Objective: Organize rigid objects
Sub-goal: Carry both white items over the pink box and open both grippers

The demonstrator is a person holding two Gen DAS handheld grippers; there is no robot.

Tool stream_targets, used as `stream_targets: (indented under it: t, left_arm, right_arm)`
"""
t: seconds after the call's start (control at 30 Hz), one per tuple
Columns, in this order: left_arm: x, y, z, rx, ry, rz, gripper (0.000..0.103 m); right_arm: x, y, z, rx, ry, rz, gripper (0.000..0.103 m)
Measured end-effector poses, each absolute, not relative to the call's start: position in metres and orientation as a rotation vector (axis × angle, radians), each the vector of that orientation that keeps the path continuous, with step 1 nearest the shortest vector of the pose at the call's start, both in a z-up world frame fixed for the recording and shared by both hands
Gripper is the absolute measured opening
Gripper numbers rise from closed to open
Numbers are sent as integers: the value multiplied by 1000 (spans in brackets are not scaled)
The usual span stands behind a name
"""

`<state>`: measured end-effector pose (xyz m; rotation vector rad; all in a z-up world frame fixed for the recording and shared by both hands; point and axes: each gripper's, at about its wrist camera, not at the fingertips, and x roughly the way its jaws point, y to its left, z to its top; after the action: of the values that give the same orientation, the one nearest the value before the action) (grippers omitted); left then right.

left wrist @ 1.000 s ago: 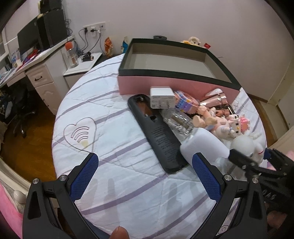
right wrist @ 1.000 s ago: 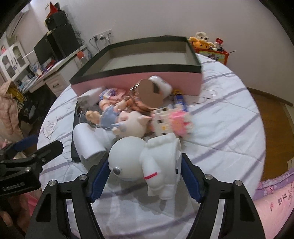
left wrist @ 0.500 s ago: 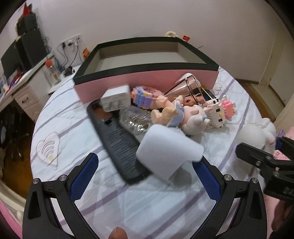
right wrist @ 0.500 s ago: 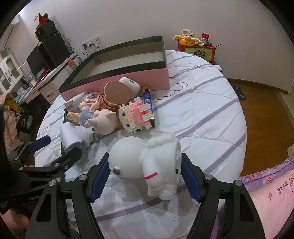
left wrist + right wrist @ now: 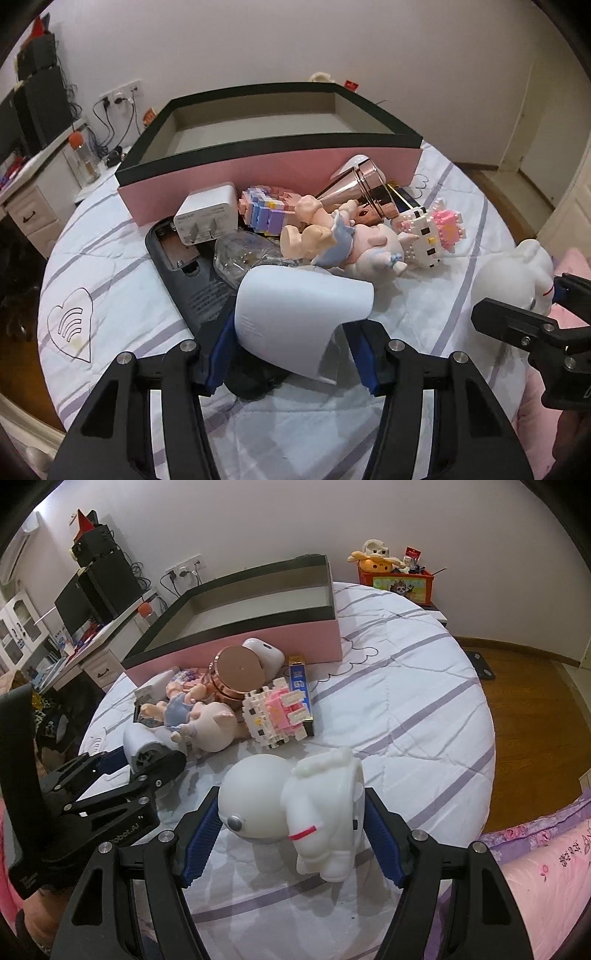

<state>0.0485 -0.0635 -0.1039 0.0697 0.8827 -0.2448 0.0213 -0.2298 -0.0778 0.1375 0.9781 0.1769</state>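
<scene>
My left gripper (image 5: 291,354) is shut on a white plastic cone-shaped object (image 5: 299,314), which also shows in the right wrist view (image 5: 147,747). My right gripper (image 5: 291,838) is shut on a white astronaut figure (image 5: 295,812) and holds it above the bed; the figure shows at the right of the left wrist view (image 5: 517,280). A pile lies before the pink box (image 5: 280,170): a black remote (image 5: 188,273), a white charger (image 5: 207,218), a pig doll (image 5: 347,240), a copper cup (image 5: 362,192) and a pink-white block toy (image 5: 432,232).
The box (image 5: 258,635) is open and empty, with dark rims. A blue-yellow pack (image 5: 301,683) and a white case (image 5: 264,655) lie by its wall. A desk with a monitor (image 5: 92,590) stands left; a toy crate (image 5: 399,579) stands far right. Wooden floor (image 5: 528,686) lies beyond the bed.
My left gripper has swung right to the white cone and closed on it. My right gripper has drawn the astronaut figure back from the pile, towards the bed's near edge.
</scene>
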Motion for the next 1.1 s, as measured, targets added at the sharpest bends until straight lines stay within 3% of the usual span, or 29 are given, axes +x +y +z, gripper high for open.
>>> stream_targets:
  t: [0.07, 0.1, 0.37, 0.73, 1.1]
  left_arm:
    - [48, -59, -102, 34, 892, -260, 51]
    - [47, -56, -100, 18, 898, -270, 43]
    - [32, -43, -87, -27, 882, -266, 43]
    - [21, -13, -23, -72, 776, -208, 43]
    - [66, 4, 31, -86, 678, -170, 43]
  right_arm:
    - [19, -228, -76, 132, 973, 180, 74]
    - [19, -227, -75, 130, 971, 180, 74]
    - [11, -223, -61, 118, 945, 178, 74]
    - [16, -202, -25, 57, 866, 201, 74]
    - [63, -179, 36, -24, 730, 236, 74]
